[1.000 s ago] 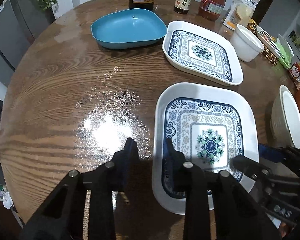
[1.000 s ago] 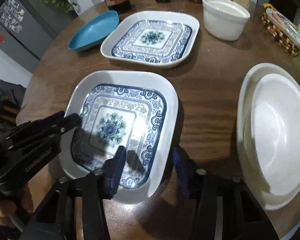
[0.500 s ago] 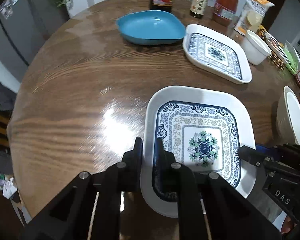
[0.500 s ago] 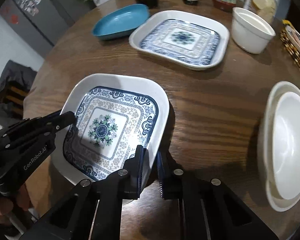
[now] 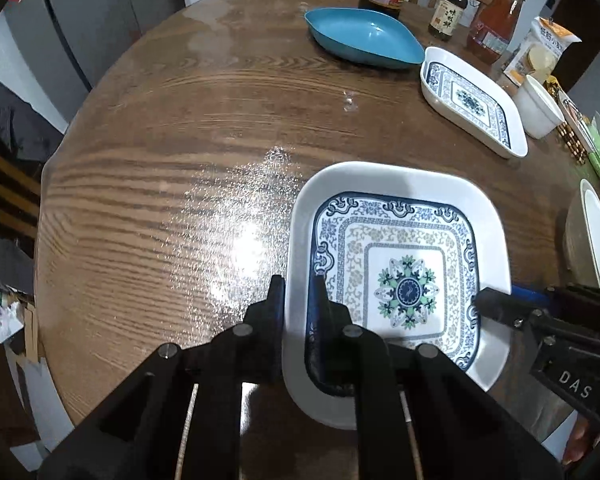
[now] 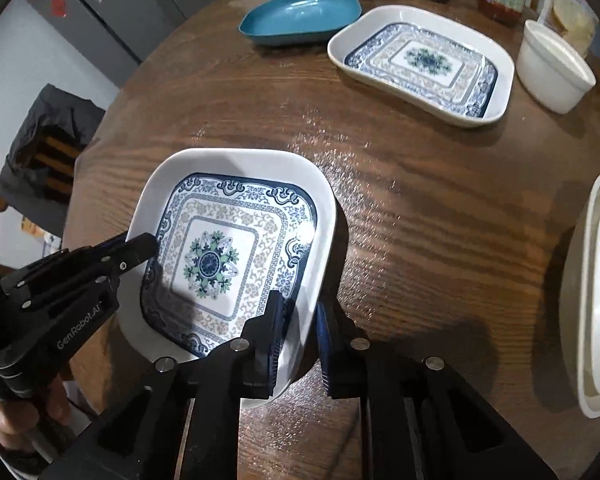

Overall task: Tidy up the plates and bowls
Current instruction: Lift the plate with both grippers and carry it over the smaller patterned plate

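The near patterned plate is held over the wooden surface by both grippers at once. The jaws of the left gripper are pinched on the plate's left rim, and the jaws of the right gripper are pinched on its right rim, with one finger inside the rim and one outside in each case. In the right wrist view the plate seems to be slightly lifted and tilted, with a shadow under its right edge, though this cannot be told for certain. A second patterned plate is seen further back, beside a blue dish and a white cup; stacked white bowls stand at the right edge. It is judged that the held plate is to be carried to the second one and stacked on it. The smooth, sloped rim is gripped only on a narrow part, so the plate could slip out if one hand is moved faster than the other or if the plate is twisted between the two grips. A careless lowering could also knock the blue dish or the cup.
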`<state>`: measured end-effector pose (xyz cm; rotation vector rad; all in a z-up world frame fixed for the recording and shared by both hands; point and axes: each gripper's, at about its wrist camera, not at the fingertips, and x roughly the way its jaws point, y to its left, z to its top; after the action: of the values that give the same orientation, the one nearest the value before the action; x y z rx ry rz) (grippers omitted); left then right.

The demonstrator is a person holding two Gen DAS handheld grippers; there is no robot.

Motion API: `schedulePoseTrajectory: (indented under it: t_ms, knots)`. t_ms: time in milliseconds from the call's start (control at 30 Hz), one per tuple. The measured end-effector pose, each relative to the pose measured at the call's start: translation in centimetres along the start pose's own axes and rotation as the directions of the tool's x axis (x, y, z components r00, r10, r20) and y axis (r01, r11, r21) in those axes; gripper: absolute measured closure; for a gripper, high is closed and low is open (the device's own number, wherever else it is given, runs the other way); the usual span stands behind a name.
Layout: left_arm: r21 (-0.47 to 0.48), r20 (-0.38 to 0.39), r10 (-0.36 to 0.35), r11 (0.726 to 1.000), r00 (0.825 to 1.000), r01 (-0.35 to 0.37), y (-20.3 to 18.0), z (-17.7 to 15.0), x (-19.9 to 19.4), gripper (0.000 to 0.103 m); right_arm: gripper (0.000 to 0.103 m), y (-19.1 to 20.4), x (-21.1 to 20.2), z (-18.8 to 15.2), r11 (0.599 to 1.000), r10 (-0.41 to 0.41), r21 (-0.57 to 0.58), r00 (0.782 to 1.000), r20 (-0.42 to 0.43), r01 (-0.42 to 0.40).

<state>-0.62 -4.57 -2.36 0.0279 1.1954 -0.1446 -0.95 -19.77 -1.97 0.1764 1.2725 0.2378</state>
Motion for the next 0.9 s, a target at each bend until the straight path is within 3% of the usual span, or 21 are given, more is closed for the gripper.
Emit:
schedulePoseTrajectory:
  t_ms: [133,233,533,600,667,900]
  knots:
    - [-0.030,0.007,0.001,1.000,1.000,-0.001,0.4,0.1,-0.7,0.090,0.085,-0.5,-1.9,0.3,1.000,0.016,-0.008,0.999,0.041,-0.015]
    - [-0.037,0.034,-0.004,0.999,0.999,0.005,0.1,0.9,-1.9,0.090,0.085,-1.7,-3.8,0.7,1.000,-0.017,-0.020,0.996,0.087,0.019]
    - [0.011,0.062,-0.061,0.998,0.996,0.060,-3.9,6.8,-2.0,0.079,0.084,-8.5,-6.4,5.7,0.988,-0.051,0.153,0.985,0.168,0.025]
    - [0.018,0.061,-0.068,0.998,0.996,0.067,-5.0,8.8,-1.2,0.079,0.079,-9.5,-6.2,7.1,0.982,-0.078,0.183,0.983,0.169,0.047]
    - [0.038,0.068,-0.061,0.998,0.996,0.059,-6.4,10.9,-0.1,0.079,0.068,-10.9,-5.9,8.1,0.974,-0.085,0.222,0.982,0.170,0.046]
    - [0.097,0.054,-0.063,0.994,0.997,0.057,-9.4,15.6,3.2,0.079,0.067,-14.1,-4.0,11.0,0.953,-0.130,0.291,0.984,0.124,0.090]
